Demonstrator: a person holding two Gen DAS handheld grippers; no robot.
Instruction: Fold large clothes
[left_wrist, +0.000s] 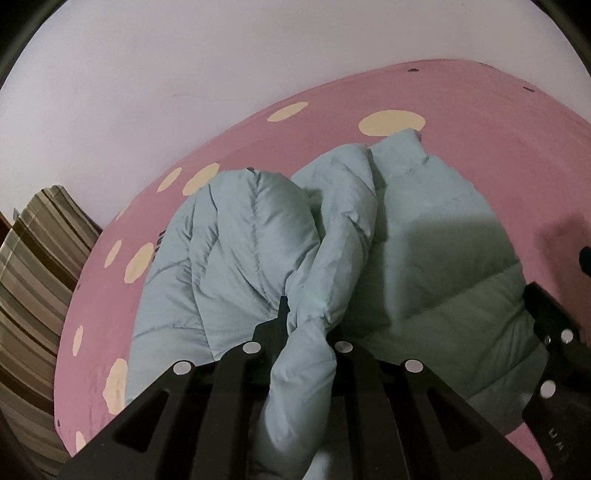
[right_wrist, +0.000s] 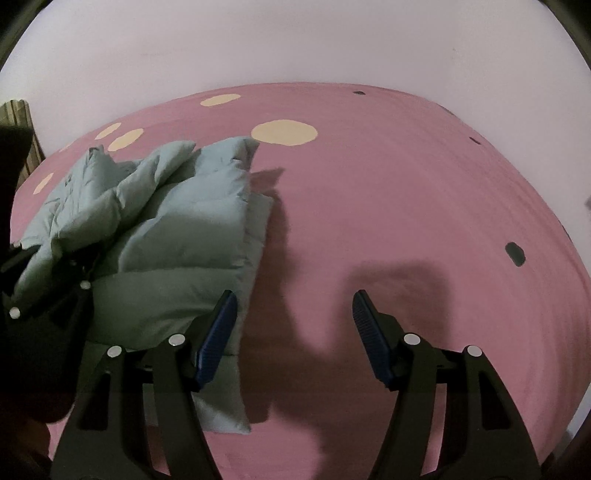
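A pale blue puffer jacket (left_wrist: 424, 229) lies crumpled on a pink bedsheet with cream dots (left_wrist: 332, 96). My left gripper (left_wrist: 306, 325) is shut on a fold of the jacket, likely a sleeve (left_wrist: 306, 369), which bulges out between the fingers toward the camera. In the right wrist view the jacket (right_wrist: 177, 236) lies at the left. My right gripper (right_wrist: 293, 314) is open and empty, over the bare sheet beside the jacket's right edge; its left blue pad (right_wrist: 218, 336) overlaps that edge. The left gripper's body (right_wrist: 44, 314) shows at the far left.
The pink sheet (right_wrist: 406, 192) stretches to the right with a few dark dots (right_wrist: 514, 253). A pale wall (right_wrist: 295, 40) stands behind the bed. A striped fabric (left_wrist: 33, 258) lies off the bed's left side. The right gripper's body (left_wrist: 554, 350) shows at the right edge.
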